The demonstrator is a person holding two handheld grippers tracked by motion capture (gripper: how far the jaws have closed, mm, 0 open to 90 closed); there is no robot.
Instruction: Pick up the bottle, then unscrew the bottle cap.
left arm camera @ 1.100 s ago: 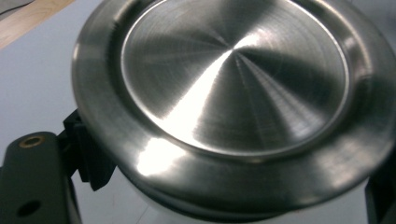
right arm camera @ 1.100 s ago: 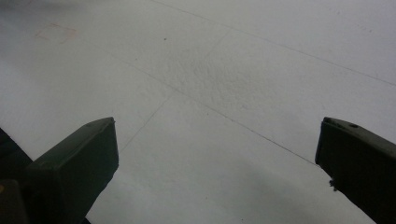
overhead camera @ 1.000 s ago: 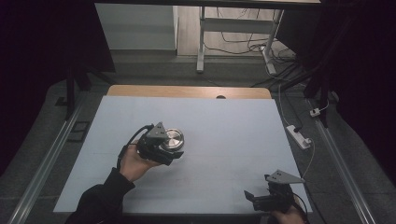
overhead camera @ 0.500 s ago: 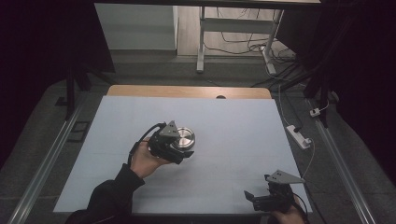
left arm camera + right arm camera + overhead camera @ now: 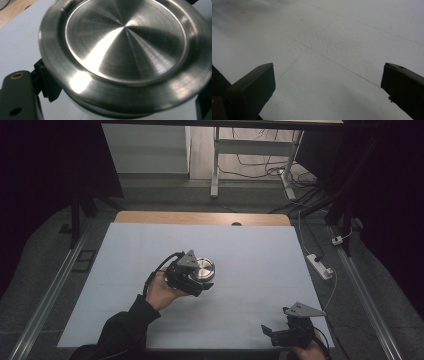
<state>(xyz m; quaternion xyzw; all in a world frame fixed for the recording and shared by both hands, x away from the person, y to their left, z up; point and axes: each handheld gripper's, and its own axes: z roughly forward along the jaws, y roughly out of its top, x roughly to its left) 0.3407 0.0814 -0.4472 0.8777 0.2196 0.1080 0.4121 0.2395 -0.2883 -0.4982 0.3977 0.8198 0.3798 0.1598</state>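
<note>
The high view looks forward and down from above the person's side onto the pale blue sheet-covered table (image 5: pixel 250 250), far enough off to take in the floor and cables beyond it. The left gripper view rides the left gripper (image 5: pixel 200 282), looking along its jaws, very close to the round brushed-steel lidded container (image 5: pixel 125 50) just ahead; the high view shares that container (image 5: pixel 204 268). The right gripper view rides the right gripper (image 5: pixel 272 336), facing down at the bare sheet (image 5: pixel 332 45) just ahead of its wide-apart jaws, shared with the high view's near right corner.
</note>
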